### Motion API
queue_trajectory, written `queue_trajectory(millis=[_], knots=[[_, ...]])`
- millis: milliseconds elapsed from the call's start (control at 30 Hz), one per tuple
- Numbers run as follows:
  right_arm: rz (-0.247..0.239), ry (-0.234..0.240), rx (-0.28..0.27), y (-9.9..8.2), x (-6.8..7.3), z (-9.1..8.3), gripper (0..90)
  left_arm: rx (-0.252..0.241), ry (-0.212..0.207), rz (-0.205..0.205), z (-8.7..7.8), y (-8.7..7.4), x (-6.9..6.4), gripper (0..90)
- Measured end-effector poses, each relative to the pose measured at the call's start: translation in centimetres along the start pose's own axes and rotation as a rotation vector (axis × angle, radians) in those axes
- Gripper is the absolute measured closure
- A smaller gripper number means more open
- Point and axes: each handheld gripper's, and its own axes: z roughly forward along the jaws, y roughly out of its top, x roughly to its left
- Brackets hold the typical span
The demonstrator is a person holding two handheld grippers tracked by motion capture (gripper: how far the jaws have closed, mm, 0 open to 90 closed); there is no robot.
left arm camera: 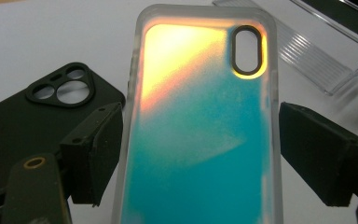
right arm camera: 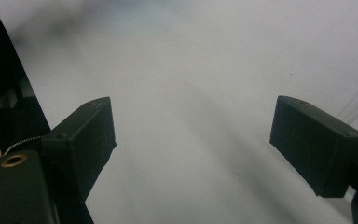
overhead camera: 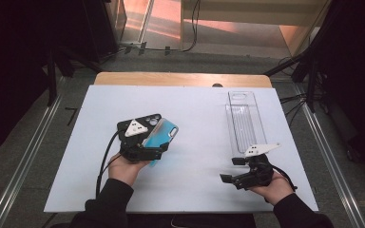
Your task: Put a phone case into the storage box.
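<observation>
Grey floor surrounds the white table [overhead camera: 190, 190]; both hand-held grippers gape, grasping nothing.

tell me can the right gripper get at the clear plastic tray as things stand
Probably yes: the right gripper is open and holds nothing, and the clear plastic tray lies just beyond it with bare white table between.

The iridescent phone case [left arm camera: 200, 135] runs off the left gripper view's bottom edge, hiding its lower end.
</observation>
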Motion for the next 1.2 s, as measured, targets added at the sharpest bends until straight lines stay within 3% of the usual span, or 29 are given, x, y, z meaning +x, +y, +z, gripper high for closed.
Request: queue_trajectory(millis=[133,300,500,567,733,933,1033,1200], knots=[[0.012,0.009,-0.012,0.2,0.1,0.0,12.6,-0.025,0.002,0.021,0.2,-0.1,-0.4,16.3],[0.011,0.013,-0.021,0.6,0.4,0.1,12.6,-0.074,-0.018,0.017,0.7,-0.5,-1.0,16.4],[0.024,0.015,-0.052,1.3,1.0,-0.2,12.6,-0.110,-0.001,0.027,0.7,-0.7,-1.4,16.4],[0.031,0.015,-0.058,1.7,1.3,-0.2,12.6,-0.153,-0.002,0.029,0.7,-0.7,-1.6,16.4],[0.052,0.015,-0.061,2.6,1.7,-0.3,12.7,-0.174,0.004,0.039,1.0,-1.0,-2.0,16.3],[0.066,0.005,-0.071,3.5,1.9,-0.4,12.8,-0.193,-0.012,0.019,1.3,-1.2,-2.2,16.3],[0.085,0.025,-0.077,3.9,1.9,-0.3,13.0,-0.202,-0.009,0.014,1.4,-1.4,-2.3,16.3],[0.082,-0.010,-0.085,4.8,1.9,-0.1,13.0,-0.218,-0.008,0.010,1.6,-1.5,-2.4,16.4]])
